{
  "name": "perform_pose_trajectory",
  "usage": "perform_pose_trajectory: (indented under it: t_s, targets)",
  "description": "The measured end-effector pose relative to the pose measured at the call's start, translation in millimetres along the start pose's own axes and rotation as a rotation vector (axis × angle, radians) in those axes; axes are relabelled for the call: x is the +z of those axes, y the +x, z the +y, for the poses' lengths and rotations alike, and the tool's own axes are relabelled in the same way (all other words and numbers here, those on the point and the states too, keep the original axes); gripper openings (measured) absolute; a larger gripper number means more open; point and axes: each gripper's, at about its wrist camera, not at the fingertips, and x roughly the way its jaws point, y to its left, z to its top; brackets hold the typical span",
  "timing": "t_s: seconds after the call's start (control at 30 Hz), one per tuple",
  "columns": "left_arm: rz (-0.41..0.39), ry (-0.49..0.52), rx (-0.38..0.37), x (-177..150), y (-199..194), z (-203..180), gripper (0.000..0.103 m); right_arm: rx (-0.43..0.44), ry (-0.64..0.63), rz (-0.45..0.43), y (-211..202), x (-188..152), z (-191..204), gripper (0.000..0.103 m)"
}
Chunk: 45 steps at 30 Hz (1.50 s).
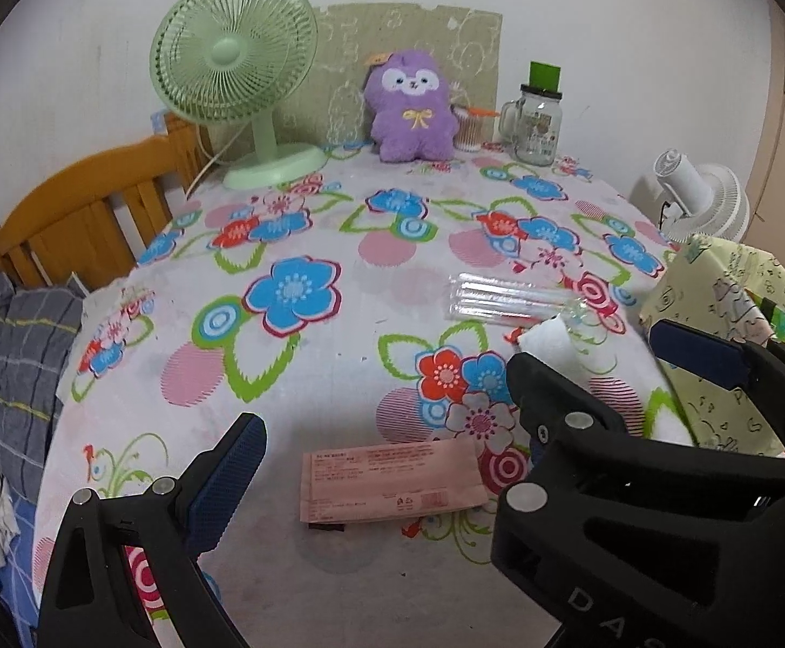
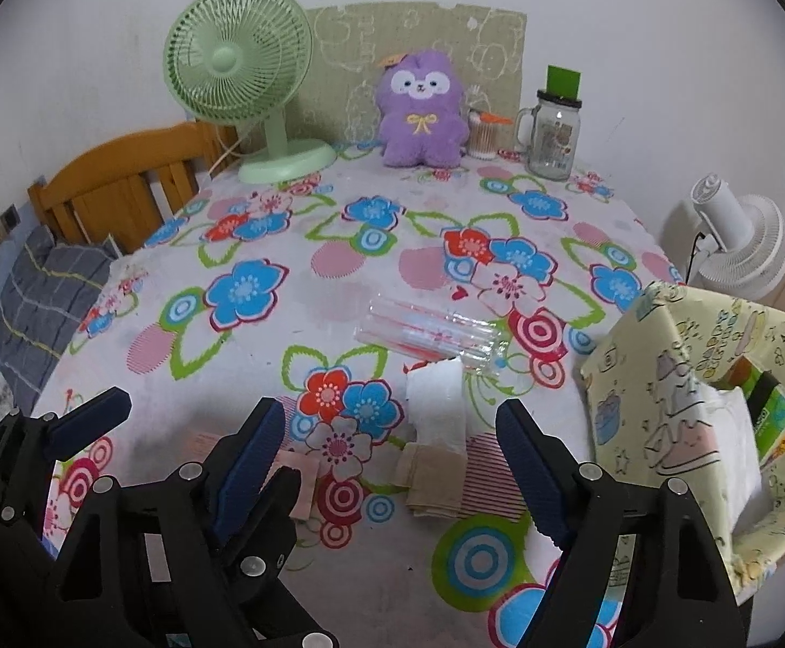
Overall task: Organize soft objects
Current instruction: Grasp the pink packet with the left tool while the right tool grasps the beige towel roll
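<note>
A purple plush toy [image 1: 413, 108] [image 2: 422, 113] sits upright at the table's far edge. A white folded tissue [image 2: 438, 405] [image 1: 549, 345] and a beige folded cloth [image 2: 435, 478] lie on the flowered tablecloth [image 2: 338, 567]. My right gripper [image 2: 387, 410] is open, its blue pads on either side of both without touching them. My left gripper [image 1: 392, 432] is open over a pink paper packet [image 1: 392, 480] and holds nothing. Its right finger is mostly hidden behind the right gripper, which crosses in front of it.
A clear plastic pack of tubes [image 2: 430, 335] lies just beyond the tissue. A yellow printed tissue-box cover [image 2: 678, 405] stands at the right edge. Green fan [image 2: 236, 65], glass mug jar [image 2: 552, 135] and cotton-swab pot [image 2: 484, 135] line the back. Wooden chair [image 1: 95, 210] at left, white fan [image 2: 743, 248] at right.
</note>
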Motion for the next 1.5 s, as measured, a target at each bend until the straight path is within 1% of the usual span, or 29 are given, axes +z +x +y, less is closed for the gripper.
perform_pose_trajectory:
  t_s: [0.47, 0.53, 0.67, 0.73, 0.87, 0.9, 1.0, 1.03, 1.2, 1.27, 1.33, 1.4, 1.5]
  targets:
    - [0.085, -0.043, -0.004, -9.1, 36.7, 6.8, 0.099, -0.007, -0.016, 0.093, 38.3, -5.5, 3.2, 0.082]
    - [0.097, -0.042, -0.006, -11.0, 41.2, 7.0, 0.095, -0.008, -0.020, 0.105, 43.1, -6.9, 3.4, 0.082]
    - [0.106, -0.032, -0.006, -14.4, 44.5, 6.7, 0.094, -0.006, -0.016, 0.127, 50.3, -9.9, 1.8, 0.082]
    - [0.113, -0.028, -0.003, -16.3, 46.8, 6.4, 0.086, -0.007, -0.012, 0.137, 54.0, -12.1, 0.2, 0.082]
    - [0.109, -0.031, -0.008, -17.3, 48.5, 7.4, 0.084, 0.000, 0.016, 0.151, 59.4, -14.2, -4.8, 0.081]
    - [0.105, -0.033, -0.006, -17.1, 48.1, 7.3, 0.083, -0.002, 0.018, 0.157, 60.8, -14.2, -6.0, 0.077]
    - [0.100, -0.050, -0.002, -16.0, 48.7, 8.1, 0.079, -0.002, 0.029, 0.153, 63.0, -13.1, -8.5, 0.075]
    - [0.098, -0.057, -0.001, -15.8, 48.9, 8.4, 0.078, -0.011, 0.025, 0.152, 64.1, -12.1, -9.1, 0.072]
    - [0.096, -0.067, 0.012, -13.9, 49.5, 8.2, 0.077, -0.005, 0.054, 0.167, 68.3, -10.8, -16.3, 0.062]
    - [0.090, -0.052, 0.026, -14.2, 48.9, 5.3, 0.077, -0.016, 0.051, 0.168, 69.4, -10.9, -16.9, 0.054]
    - [0.084, -0.017, 0.041, -14.8, 47.3, 0.8, 0.079, -0.036, 0.025, 0.163, 69.5, -11.1, -15.3, 0.037]
    - [0.085, -0.005, 0.029, -16.1, 46.6, -0.1, 0.081, -0.037, -0.005, 0.153, 68.7, -12.5, -13.4, 0.028]
    - [0.083, 0.011, 0.019, -18.5, 43.6, 0.1, 0.082, -0.030, -0.014, 0.148, 65.9, -15.1, -13.4, 0.025]
